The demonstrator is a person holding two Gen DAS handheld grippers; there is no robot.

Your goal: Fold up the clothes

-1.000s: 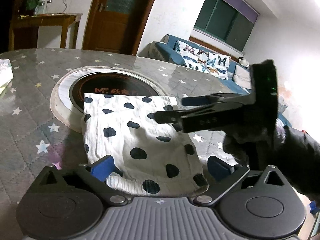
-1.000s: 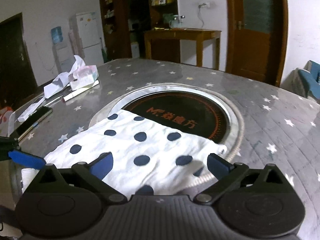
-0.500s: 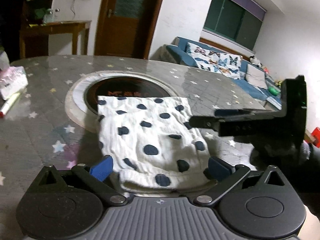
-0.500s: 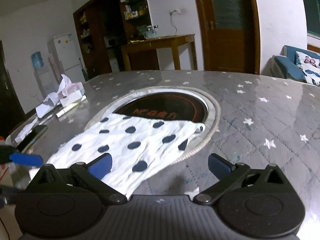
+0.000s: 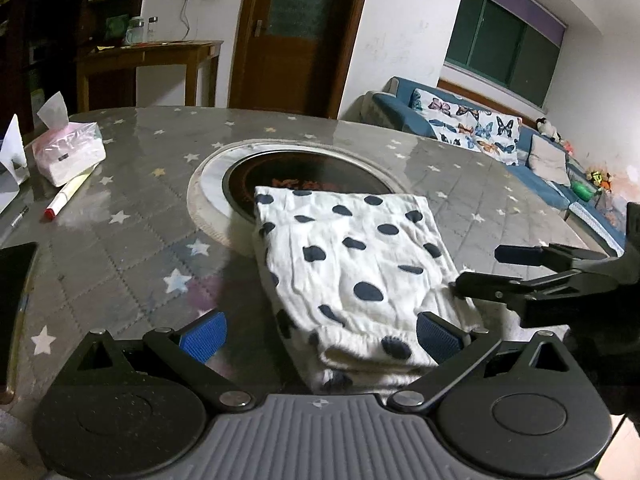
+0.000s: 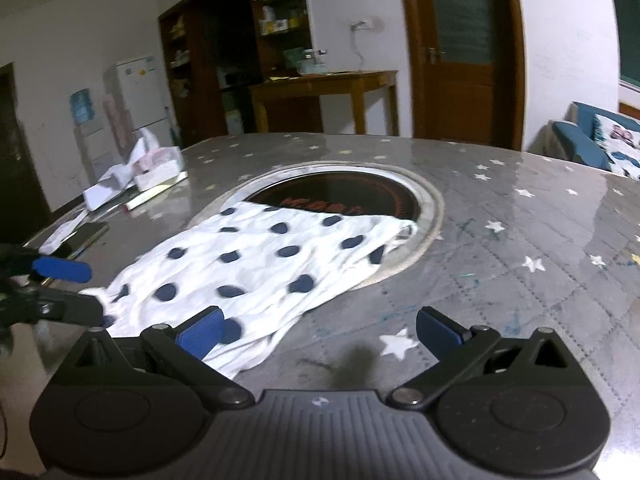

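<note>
A white garment with dark blue dots (image 5: 352, 264) lies folded on the grey star-patterned table (image 5: 120, 248), its far end over the round black hob (image 5: 288, 168). My left gripper (image 5: 320, 334) is open and empty, just short of the garment's near elastic edge. My right gripper (image 6: 320, 330) is open and empty at the garment's side (image 6: 256, 264); it also shows at the right of the left wrist view (image 5: 480, 268), with its lower finger at the garment's corner. The left gripper's blue pads (image 6: 60, 270) show at the left of the right wrist view.
A pink tissue pack (image 5: 66, 152), a marker pen (image 5: 68, 194) and white paper (image 5: 12, 156) lie at the table's left. A dark phone (image 5: 12, 276) lies near the left edge. A wooden side table (image 5: 148, 56), a door and a blue sofa (image 5: 480, 132) stand beyond.
Both grippers have drawn back and away from the garment. The right gripper, earlier over the cloth, now sits at its right side. The garment lies still.
</note>
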